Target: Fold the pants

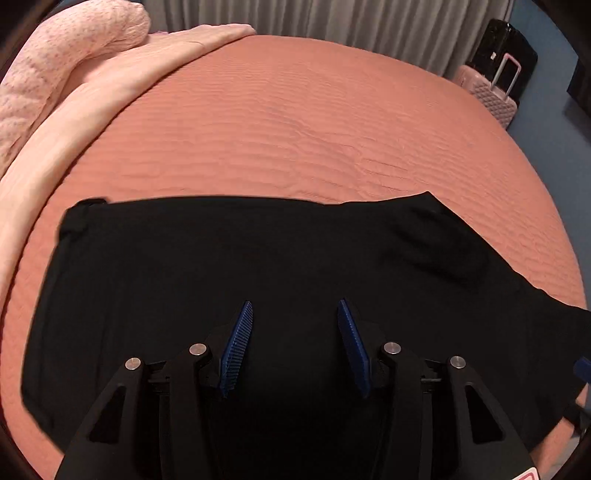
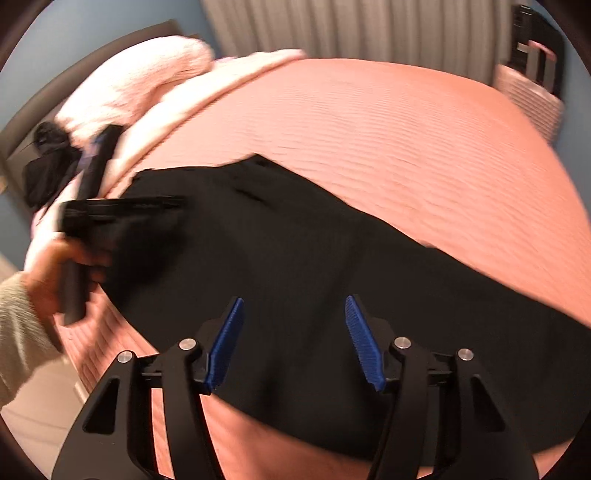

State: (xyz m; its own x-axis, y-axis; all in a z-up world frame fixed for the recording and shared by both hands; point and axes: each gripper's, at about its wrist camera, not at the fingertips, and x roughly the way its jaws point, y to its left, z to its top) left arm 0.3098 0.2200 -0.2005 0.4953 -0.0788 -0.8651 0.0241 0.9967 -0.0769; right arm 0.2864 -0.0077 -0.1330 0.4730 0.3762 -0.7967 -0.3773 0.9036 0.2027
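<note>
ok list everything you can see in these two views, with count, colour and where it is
pants: one, black, spread flat across the near part of the bed
bedspread: one, salmon orange, ribbed, covering the bed under the pants
blanket: one, pale pink, knitted, bunched along the far left edge of the bed
curtain: one, grey, pleated, behind the bed
suitcases: two, one pink and one black, on the floor at the far right corner of the bed
dark bundle: one, black, by the headboard at far left; too blurred to identify
left gripper: one, black with blue pads, open above the pants
right gripper: one, black with blue pads, open above the pants
hand: one, cream sleeve, holding the left gripper's handle
</note>
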